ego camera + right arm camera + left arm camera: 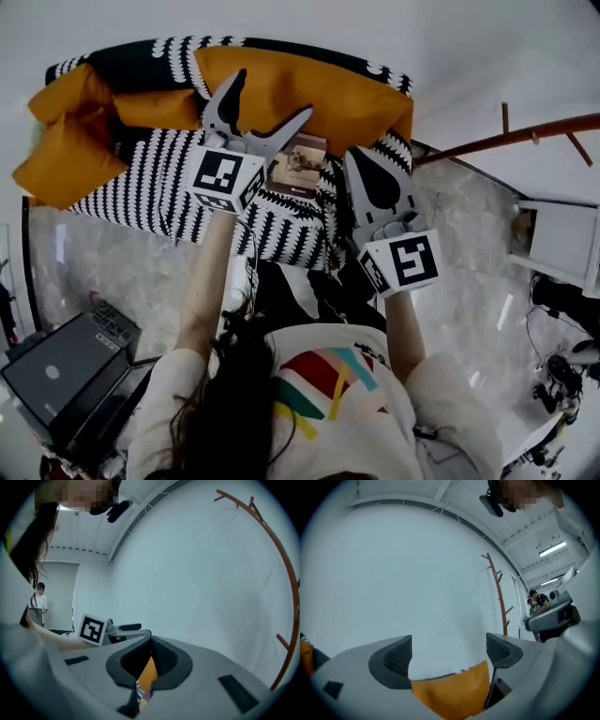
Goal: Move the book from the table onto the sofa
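1. Orange cushions (309, 89) line the far side of the sofa (150, 183), whose cover is black with white markings.
2. On the seat, just near of the long cushion, lies the book (298, 161), flat and cover up. It sits between the two tools, and its left edge is hidden behind the body of the left one.
3. Left gripper (272, 94) hangs above the sofa with its jaws spread wide and released. In its own view nothing stands between the ribbed pads (398, 656), only white wall (393, 573) and a strip of orange cushion below.
4. Right gripper (356, 157) hovers at the right of the book with its jaws drawn together. Its own view shows the dark pads (166, 660) meeting at the tip with only a thin sliver of orange behind them, so it grasps nothing.
5. Neither tool touches the book.
6. A brown wooden coat rack (525, 136) stands to the right by the wall, and both gripper views show it too.
7. Near left, on the pale marbled floor (122, 272), rests a dark case (66, 375).
8. The person's sleeves and a white shirt with coloured stripes (328, 375) fill the near edge.
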{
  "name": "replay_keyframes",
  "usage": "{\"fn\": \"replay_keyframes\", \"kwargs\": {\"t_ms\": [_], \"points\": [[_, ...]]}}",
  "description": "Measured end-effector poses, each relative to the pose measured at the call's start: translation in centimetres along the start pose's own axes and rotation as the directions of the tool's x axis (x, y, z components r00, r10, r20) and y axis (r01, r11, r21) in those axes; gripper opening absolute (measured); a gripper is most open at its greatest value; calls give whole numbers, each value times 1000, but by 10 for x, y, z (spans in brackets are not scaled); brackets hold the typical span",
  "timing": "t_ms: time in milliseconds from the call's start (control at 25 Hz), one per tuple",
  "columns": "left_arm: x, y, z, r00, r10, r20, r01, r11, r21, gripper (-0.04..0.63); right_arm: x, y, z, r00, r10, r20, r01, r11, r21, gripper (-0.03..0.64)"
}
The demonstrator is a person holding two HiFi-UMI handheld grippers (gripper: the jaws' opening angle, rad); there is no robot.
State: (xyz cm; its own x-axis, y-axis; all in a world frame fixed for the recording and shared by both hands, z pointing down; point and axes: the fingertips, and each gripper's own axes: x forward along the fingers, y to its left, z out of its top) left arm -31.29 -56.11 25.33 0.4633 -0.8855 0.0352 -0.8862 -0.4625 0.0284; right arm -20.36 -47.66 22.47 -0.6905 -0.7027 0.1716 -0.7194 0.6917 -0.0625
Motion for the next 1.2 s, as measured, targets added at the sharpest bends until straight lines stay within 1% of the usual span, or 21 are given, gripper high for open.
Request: {"fn": "replay_keyframes", "kwargs": {"t_ms": [40, 120, 200, 240, 320, 360, 400, 440, 480, 520, 560, 640, 760, 800, 920, 1040, 1120, 1200], "points": [[-9, -9, 33, 999, -1, 45, 0, 1000, 19, 503, -3, 4, 18, 1000, 1, 30, 0, 1000, -26, 11], [-28, -28, 96, 990, 23, 142, -31, 998, 56, 502, -11, 9, 53, 995, 1, 101, 5, 998, -59, 11], [-50, -49, 149, 969, 57, 239, -82, 992, 95, 499, -21, 12, 88, 983, 7, 184, 5, 998, -64, 11], [-61, -59, 170, 959, 74, 275, -110, 987, 117, 489, -26, 15, 105, 974, 14, 225, -1, 998, -59, 11], [-82, -73, 201, 939, 113, 325, -172, 972, 159, 431, -35, 20, 133, 954, 31, 297, -17, 999, -49, 11], [-93, -78, 211, 933, 135, 334, -203, 963, 178, 362, -40, 23, 144, 945, 39, 326, -26, 999, -46, 11], [-104, -82, 218, 928, 158, 338, -234, 952, 197, 258, -45, 26, 153, 935, 47, 350, -33, 998, -44, 11], [-114, -86, 223, 923, 182, 340, -264, 941, 211, 176, -50, 28, 159, 927, 53, 371, -41, 998, -42, 11], [-124, -88, 227, 916, 205, 344, -291, 931, 219, 110, -55, 30, 164, 920, 59, 387, -48, 998, -38, 11], [-132, -90, 230, 909, 224, 352, -313, 924, 220, 72, -58, 31, 167, 915, 63, 398, -55, 998, -31, 11], [-138, -91, 232, 901, 240, 362, -331, 919, 215, 56, -61, 32, 170, 911, 69, 406, -64, 998, -24, 12], [-147, -93, 237, 887, 258, 383, -357, 909, 214, 48, -61, 35, 171, 908, 85, 410, -87, 996, -14, 11], [-152, -96, 242, 867, 292, 403, -408, 881, 240, 27, -60, 40, 169, 908, 118, 401, -122, 992, -16, 12], [-153, -96, 243, 858, 310, 408, -429, 871, 241, 13, -60, 42, 168, 909, 129, 397, -132, 991, -19, 11], [-156, -96, 244, 833, 351, 427, -475, 849, 230, 9, -57, 47, 160, 911, 161, 379, -166, 986, -19, 12], [-157, -94, 246, 822, 361, 441, -490, 843, 224, 9, -47, 49, 155, 918, 164, 361, -169, 985, -17, 11], [-158, -95, 249, 819, 361, 447, -491, 843, 221, 9, -44, 52, 156, 923, 167, 348, -165, 986, -37, 11], [-159, -96, 251, 819, 362, 446, -493, 841, 222, 9, -46, 58, 161, 918, 191, 347, -183, 981, -58, 11]]}}
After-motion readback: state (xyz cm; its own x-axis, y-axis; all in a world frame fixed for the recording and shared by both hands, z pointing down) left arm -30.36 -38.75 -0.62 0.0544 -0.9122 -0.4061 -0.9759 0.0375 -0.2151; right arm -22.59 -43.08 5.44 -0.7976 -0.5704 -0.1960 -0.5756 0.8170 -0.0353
